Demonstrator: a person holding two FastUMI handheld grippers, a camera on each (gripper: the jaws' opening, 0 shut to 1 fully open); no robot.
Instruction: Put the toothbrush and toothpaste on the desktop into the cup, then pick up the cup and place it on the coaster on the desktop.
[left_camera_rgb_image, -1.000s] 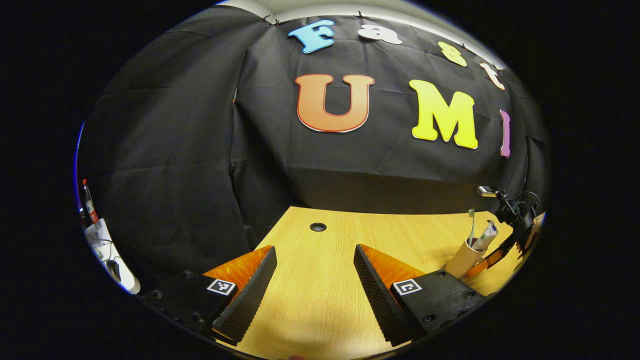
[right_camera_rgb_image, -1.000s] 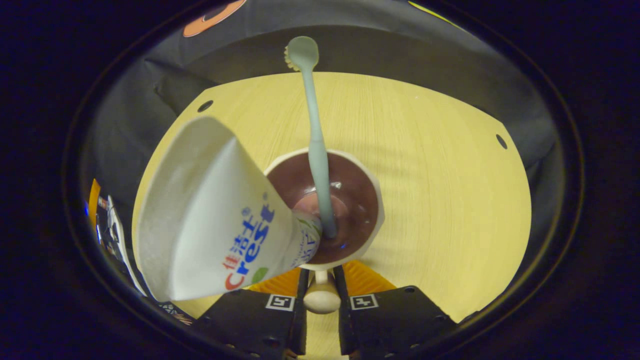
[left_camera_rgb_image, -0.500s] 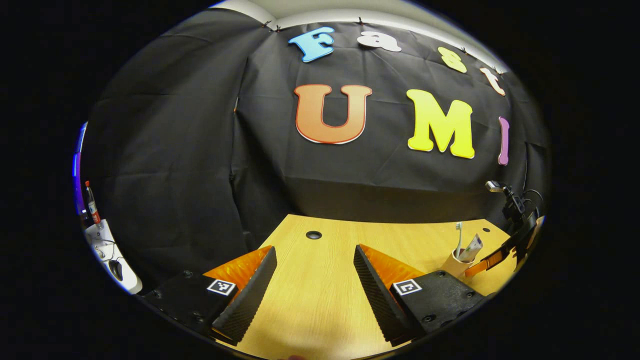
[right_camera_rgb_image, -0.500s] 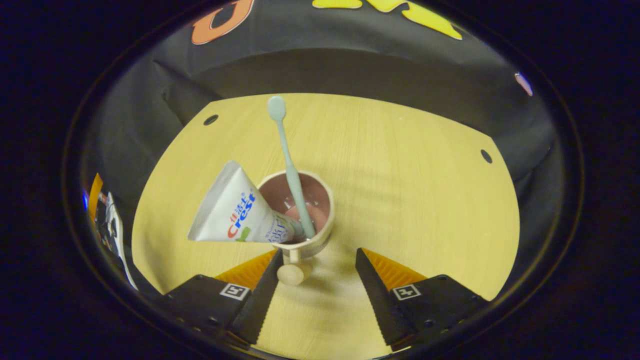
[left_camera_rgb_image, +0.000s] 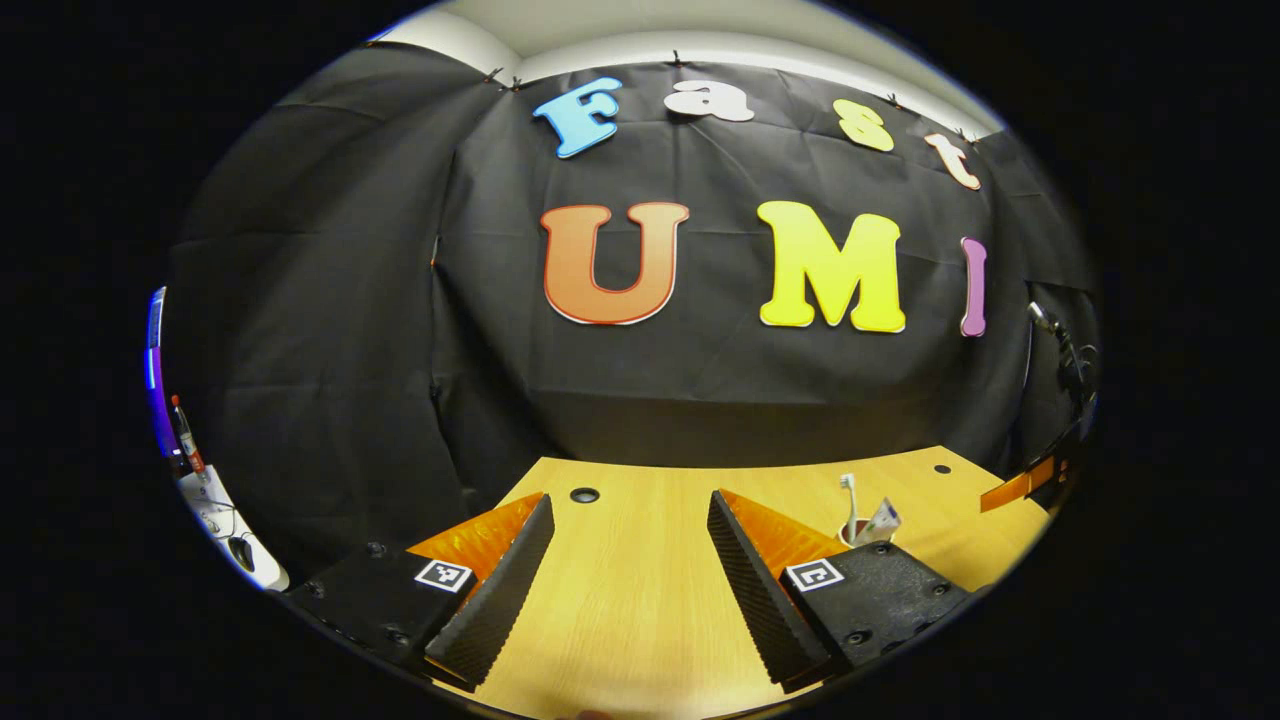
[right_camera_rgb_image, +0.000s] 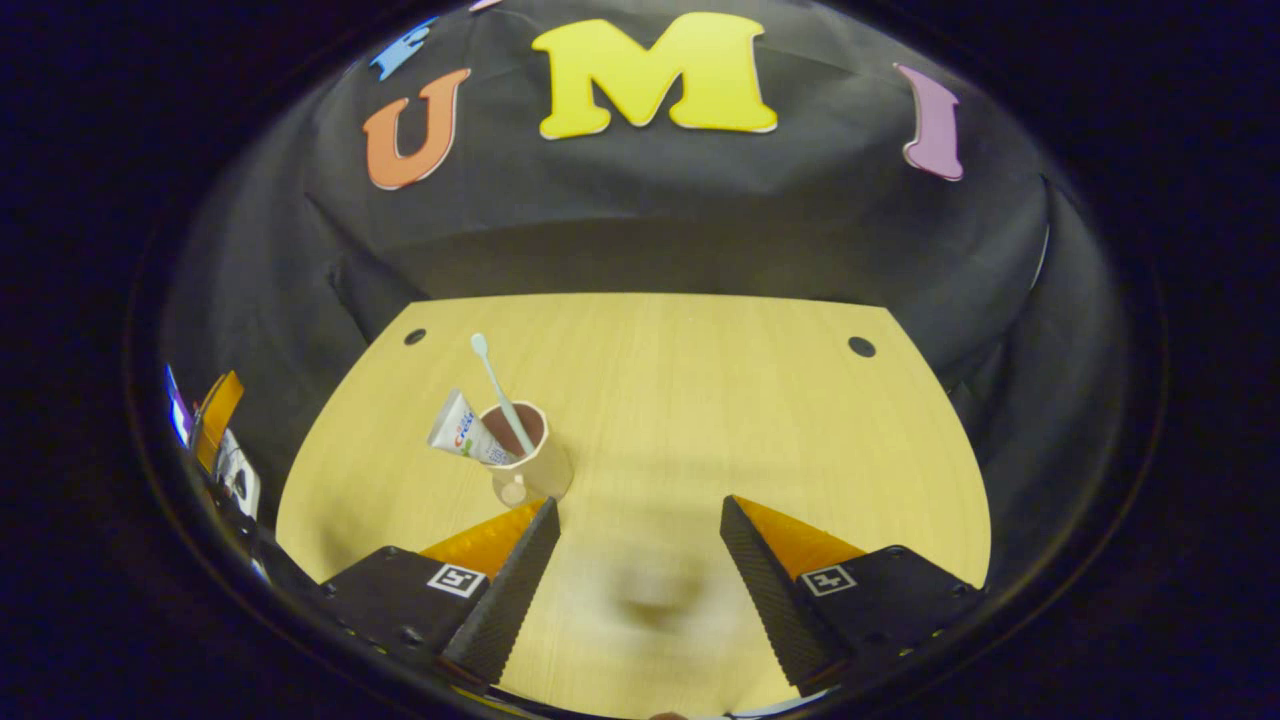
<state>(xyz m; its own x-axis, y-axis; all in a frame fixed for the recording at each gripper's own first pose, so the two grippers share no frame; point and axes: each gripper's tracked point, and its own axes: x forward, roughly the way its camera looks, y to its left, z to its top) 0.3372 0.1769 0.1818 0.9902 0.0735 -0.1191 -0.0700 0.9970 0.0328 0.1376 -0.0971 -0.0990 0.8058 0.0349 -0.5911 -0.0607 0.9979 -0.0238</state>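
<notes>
Beige ceramic cup (right_camera_rgb_image: 535, 462) with pale toothbrush (right_camera_rgb_image: 497, 385) and white toothpaste tube (right_camera_rgb_image: 462, 433) stands upright ahead-left of right gripper (right_camera_rgb_image: 640, 540), jaws spread; left gripper (left_camera_rgb_image: 630, 540) farther, jaws spread

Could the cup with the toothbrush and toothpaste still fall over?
Maybe. The toothpaste leans far over one side of the cup, and the toothbrush stands tall, so a nudge might tip it. Both open grippers, right and left, hold nothing. I cannot make out a coaster under the cup.

In the left gripper view, the left tool (left_camera_rgb_image: 630, 575) hides the cup's (left_camera_rgb_image: 850, 538) lower body.
</notes>
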